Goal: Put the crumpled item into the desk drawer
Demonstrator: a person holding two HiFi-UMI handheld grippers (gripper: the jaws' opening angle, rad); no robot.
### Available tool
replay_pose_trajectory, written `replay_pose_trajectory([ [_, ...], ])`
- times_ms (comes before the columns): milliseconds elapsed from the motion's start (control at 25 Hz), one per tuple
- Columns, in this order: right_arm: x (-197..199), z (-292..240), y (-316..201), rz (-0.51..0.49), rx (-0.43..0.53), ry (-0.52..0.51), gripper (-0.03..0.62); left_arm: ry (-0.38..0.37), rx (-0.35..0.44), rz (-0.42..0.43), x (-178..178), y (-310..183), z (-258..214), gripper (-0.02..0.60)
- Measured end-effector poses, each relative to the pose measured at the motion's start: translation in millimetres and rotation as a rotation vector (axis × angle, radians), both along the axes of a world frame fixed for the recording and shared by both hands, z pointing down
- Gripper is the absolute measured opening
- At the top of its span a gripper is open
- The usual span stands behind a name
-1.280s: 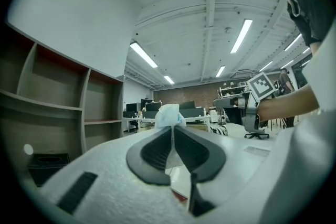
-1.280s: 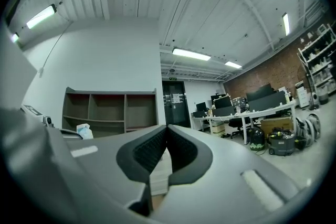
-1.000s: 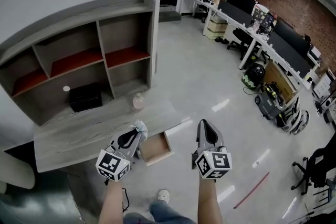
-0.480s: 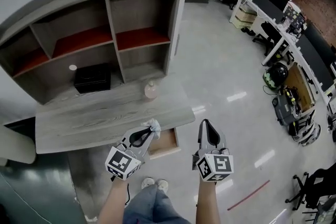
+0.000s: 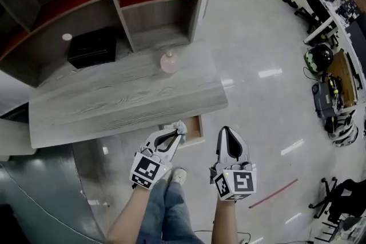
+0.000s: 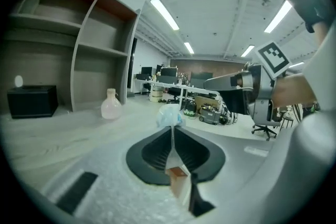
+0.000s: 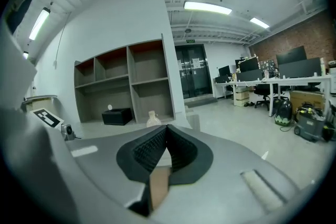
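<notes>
Pinching crumpled item (image 5: 180, 125) in left tongs (image 5: 178, 132) near open drawer (image 5: 194, 131)
Squeezing right tongs (image 5: 227, 131) shut on nothing, off the table's (image 5: 114, 106) front edge

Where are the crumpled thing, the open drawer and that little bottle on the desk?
crumpled item (image 6: 169, 116), left gripper view, its bunched pale top.
drawer (image 5: 194, 130), head view, its wooden inside.
bottle (image 5: 168, 62), head view, its round body.

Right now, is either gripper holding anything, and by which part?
The left gripper pinches the crumpled item by its lower part at the jaw tips; the wad bulges past them. The right gripper is shut, holding nothing.
</notes>
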State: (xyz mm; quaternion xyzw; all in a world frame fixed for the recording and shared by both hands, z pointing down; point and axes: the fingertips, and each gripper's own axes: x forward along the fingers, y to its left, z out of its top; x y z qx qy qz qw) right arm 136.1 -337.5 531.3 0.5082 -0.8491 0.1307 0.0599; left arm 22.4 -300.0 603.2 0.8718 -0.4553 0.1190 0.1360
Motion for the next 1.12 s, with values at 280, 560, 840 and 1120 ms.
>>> replay_pose_trajectory([
  [280,8.7,91.0,-2.0,0.014,-0.108,-0.002,0.012,-0.033,-0.198,-0.093,12.6,-12.2,113.5,0.023],
  [560,-0.2,141.3,-4.7,-0.005,-0.18,-0.012,0.012,-0.074,-0.371,-0.202,4.3,-34.0,182.3,0.031],
  [840,-4.6,152.5,-11.9,-0.011,-0.195,-0.026,0.012,-0.051,-0.441,-0.217,6.6,-40.4,199.0,0.112],
  [1120,-9.1,146.8,-13.5,-0.012,-0.184,-0.03,0.012,-0.025,-0.422,-0.191,7.9,-31.0,189.1,0.108],
])
